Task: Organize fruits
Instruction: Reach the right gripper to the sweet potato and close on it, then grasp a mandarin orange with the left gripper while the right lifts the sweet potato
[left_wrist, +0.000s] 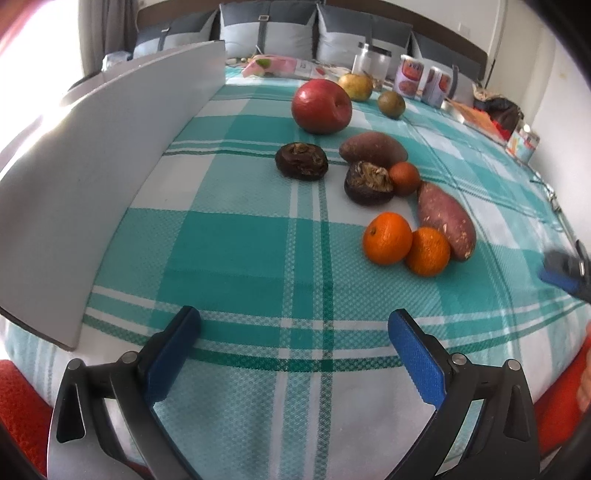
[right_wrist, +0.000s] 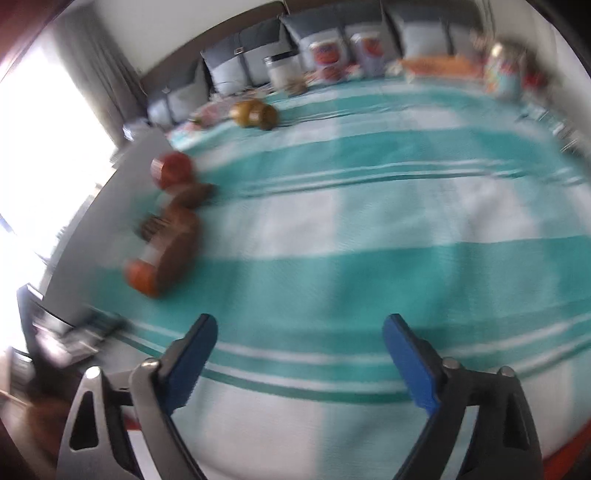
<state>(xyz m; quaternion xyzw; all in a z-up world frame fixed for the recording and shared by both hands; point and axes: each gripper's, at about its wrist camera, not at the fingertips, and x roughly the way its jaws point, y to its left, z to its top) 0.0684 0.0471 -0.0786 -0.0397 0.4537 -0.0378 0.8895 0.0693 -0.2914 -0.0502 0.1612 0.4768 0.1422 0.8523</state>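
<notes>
On the teal checked cloth (left_wrist: 229, 251) lie a red apple (left_wrist: 320, 106), two dark water chestnuts (left_wrist: 301, 161), two sweet potatoes (left_wrist: 446, 220), a small brown fruit (left_wrist: 404, 178), two oranges (left_wrist: 387, 238), a yellow pear (left_wrist: 355, 86) and a green fruit (left_wrist: 391, 104). My left gripper (left_wrist: 293, 323) hovers open near the cloth's front edge, nothing between its blue pads. In the blurred right wrist view my right gripper (right_wrist: 299, 326) is open over bare cloth; the fruit cluster (right_wrist: 166, 236) lies far left. The right gripper's blue tip (left_wrist: 563, 273) shows at the left view's right edge.
A white board (left_wrist: 110, 177) stands upright along the cloth's left side. Jars, printed cans (left_wrist: 410, 75) and packets line the far edge before grey cushions (left_wrist: 266, 33). A red surface (left_wrist: 22, 402) lies below the front edge.
</notes>
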